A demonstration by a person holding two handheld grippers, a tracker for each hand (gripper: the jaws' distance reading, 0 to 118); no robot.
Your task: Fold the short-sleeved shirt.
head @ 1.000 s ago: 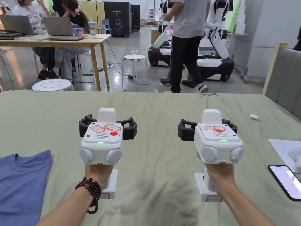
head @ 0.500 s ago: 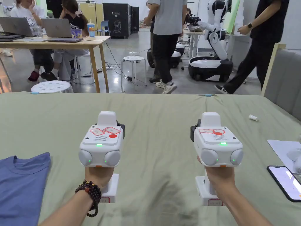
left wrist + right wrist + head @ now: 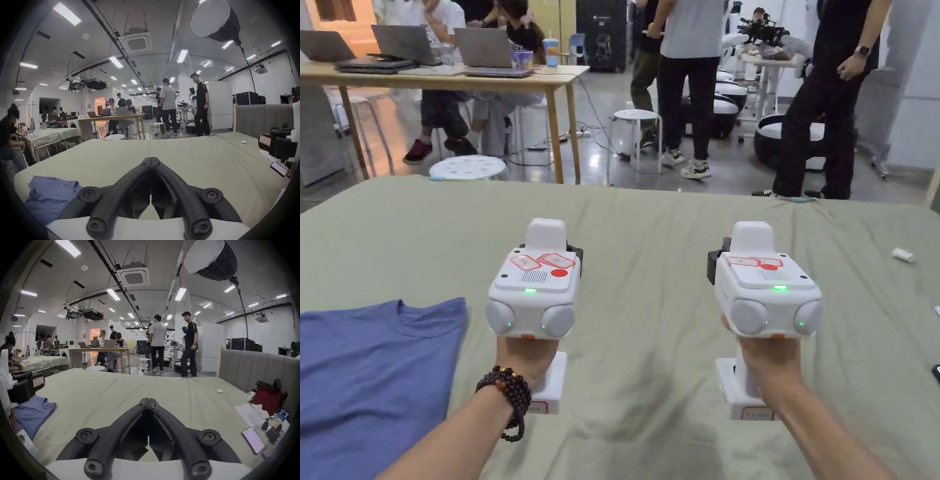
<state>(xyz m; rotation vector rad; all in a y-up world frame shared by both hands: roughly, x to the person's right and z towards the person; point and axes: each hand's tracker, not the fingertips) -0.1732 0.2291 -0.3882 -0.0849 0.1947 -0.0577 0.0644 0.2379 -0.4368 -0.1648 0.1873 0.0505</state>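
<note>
You hold the left gripper (image 3: 151, 160) and right gripper (image 3: 148, 400) above the green sheet (image 3: 650, 212), both with jaws closed together on nothing. The blue shirt (image 3: 369, 369) lies flat to your left, untouched.

Bare green bedsheet (image 3: 650, 225) ahead of both claws, blue shirt (image 3: 369, 369) lying left (flat), phone (image 3: 253, 442) and clutter right
</note>
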